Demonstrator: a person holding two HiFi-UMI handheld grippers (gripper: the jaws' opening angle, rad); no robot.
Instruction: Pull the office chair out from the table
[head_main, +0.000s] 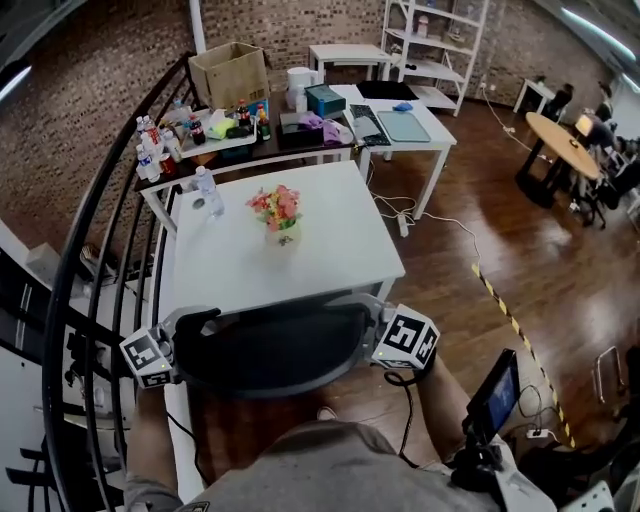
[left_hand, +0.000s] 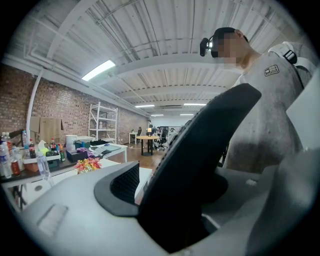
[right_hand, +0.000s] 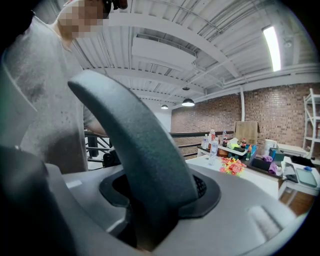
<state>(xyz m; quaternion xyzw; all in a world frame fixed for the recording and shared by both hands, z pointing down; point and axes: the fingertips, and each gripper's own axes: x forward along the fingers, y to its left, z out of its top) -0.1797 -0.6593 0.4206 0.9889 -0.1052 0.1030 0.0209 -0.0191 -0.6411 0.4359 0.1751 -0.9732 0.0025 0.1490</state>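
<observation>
The office chair's dark backrest (head_main: 270, 352) stands tucked against the near edge of the white table (head_main: 335, 255), right in front of the person. My left gripper (head_main: 192, 328) clamps the backrest's left edge, and in the left gripper view the black backrest (left_hand: 200, 150) fills the gap between the jaws of the left gripper (left_hand: 187, 202). My right gripper (head_main: 373, 322) clamps the right edge. In the right gripper view the curved backrest (right_hand: 140, 140) sits wedged between the jaws of the right gripper (right_hand: 145, 202). The chair's seat and base are hidden.
On the table stand a small vase of flowers (head_main: 280, 214) and a water bottle (head_main: 208, 192). A cluttered side table with bottles and a cardboard box (head_main: 230, 72) lies beyond. A black railing (head_main: 90, 260) runs along the left. Striped tape (head_main: 510, 315) and cables cross the wood floor at right.
</observation>
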